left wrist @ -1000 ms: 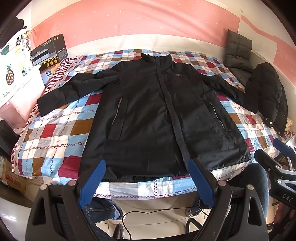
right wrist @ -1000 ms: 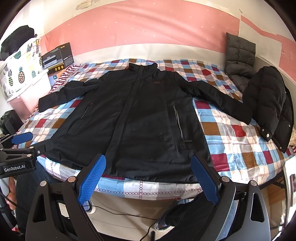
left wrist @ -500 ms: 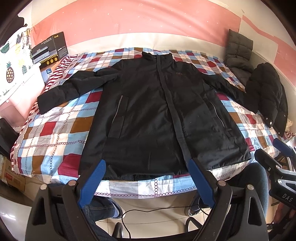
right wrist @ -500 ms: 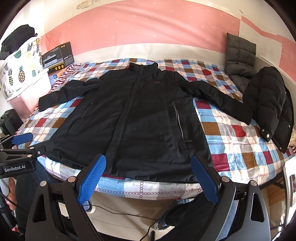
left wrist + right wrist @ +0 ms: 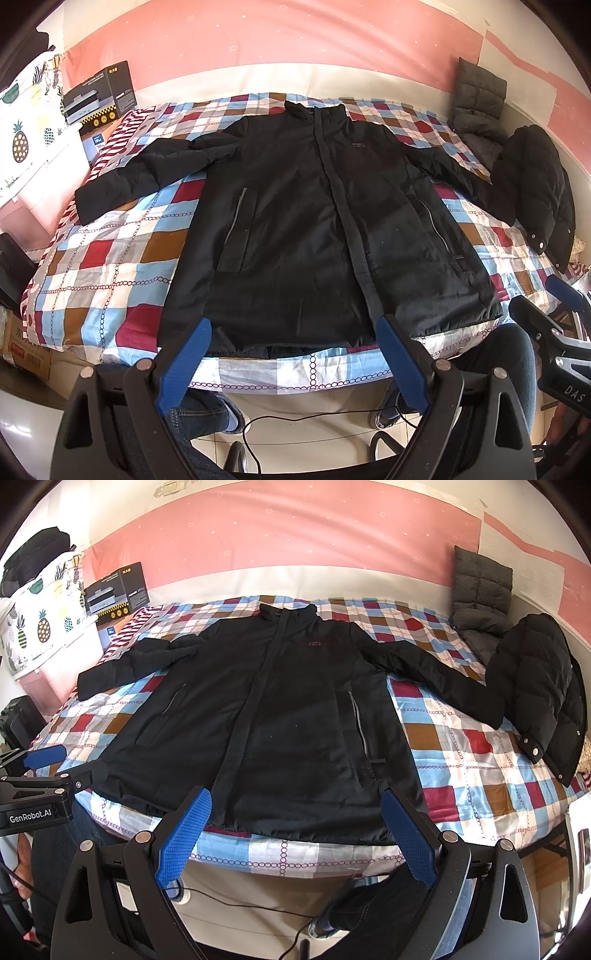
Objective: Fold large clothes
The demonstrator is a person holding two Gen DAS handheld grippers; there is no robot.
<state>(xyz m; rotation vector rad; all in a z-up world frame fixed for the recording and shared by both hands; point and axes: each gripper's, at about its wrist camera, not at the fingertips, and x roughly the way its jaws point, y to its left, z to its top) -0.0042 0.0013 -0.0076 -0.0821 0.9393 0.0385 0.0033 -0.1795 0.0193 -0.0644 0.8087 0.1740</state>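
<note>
Both claws held wide, empty: left claw (image 5: 291, 362), right claw (image 5: 295, 834), black jacket (image 5: 295, 716) spread ahead on bed (image 5: 461, 771). Slippery shell risked bunching if hem pinched unevenly.

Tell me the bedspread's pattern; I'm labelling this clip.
The bedspread is a check of red, brown, light blue and white squares, clearest in the right wrist view.

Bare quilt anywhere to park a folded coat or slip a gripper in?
Bare checked quilt shows left of the black coat, below its left sleeve. A second patch lies between coat body, right sleeve and puffer jacket. Far right corner is crowded: puffer jacket plus grey cushion.
</note>
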